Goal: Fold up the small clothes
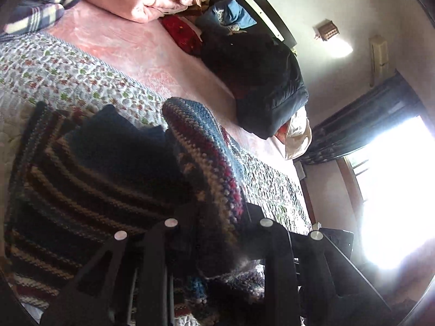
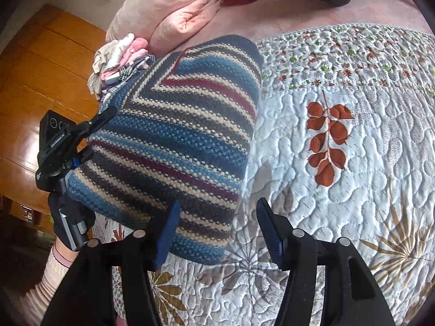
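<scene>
Right wrist view: knit (image 2: 174, 135) lies on the quilt (image 2: 339, 190), long axis running near-to-far, left of my right gripper (image 2: 217, 233), fingers spread and empty; left gripper (image 2: 78, 141) pinches its left edge, so it's nearer.

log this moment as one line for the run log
left gripper: shut on striped knit sweater, edge lifted | right gripper: open, empty, beside the sweater | surface: quilted bedspread | fold: under way
</scene>
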A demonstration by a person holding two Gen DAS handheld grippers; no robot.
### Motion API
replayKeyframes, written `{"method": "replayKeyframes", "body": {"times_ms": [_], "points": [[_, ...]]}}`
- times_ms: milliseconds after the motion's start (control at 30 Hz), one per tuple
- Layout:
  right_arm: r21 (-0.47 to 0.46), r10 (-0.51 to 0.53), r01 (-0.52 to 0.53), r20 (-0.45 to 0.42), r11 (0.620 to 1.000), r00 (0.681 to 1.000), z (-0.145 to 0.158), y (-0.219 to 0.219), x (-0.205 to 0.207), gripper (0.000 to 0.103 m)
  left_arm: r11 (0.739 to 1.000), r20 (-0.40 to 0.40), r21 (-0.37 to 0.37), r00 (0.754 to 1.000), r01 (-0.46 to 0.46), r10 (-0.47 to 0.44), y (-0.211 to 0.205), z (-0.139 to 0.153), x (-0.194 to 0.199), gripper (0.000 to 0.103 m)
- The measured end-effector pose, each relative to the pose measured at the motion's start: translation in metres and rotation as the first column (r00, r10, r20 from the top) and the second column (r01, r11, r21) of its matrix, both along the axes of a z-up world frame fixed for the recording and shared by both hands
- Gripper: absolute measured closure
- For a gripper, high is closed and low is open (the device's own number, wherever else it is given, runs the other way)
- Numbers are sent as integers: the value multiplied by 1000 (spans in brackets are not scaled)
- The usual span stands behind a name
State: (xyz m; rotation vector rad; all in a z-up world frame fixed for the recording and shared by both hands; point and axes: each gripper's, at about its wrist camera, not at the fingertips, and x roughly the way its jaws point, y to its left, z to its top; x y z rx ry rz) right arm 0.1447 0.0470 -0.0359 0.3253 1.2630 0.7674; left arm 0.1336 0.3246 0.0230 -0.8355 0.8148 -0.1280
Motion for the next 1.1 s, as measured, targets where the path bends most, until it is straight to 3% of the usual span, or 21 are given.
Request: {"method": "replayKeyframes", "body": {"times_ms": [300,467,767,967,1100], "points": [[-3,91,-91,-3,996,996,1,49,-6,38,994,-2,-13,994,-109,109,71,9,-43,82],[-5,125,-126,-26,992,992,-4,74,-8,38,989,-14,20,989,-148,149,103,10,-62,82],[-74,163,-165,-26,984,986,-20,111,-19,38,985,-78,43,983,-165,168,129,-34,-63,82],[-132,173,-173,-10,976,985,-28,126,-21,37,985,-168,58,971,-163,171,138,-74,-68,82],[-156,183,-179,7,971,983,-29,134,-22,33,981,-161,43,968,-187,192,140,-69,-78,77]]}}
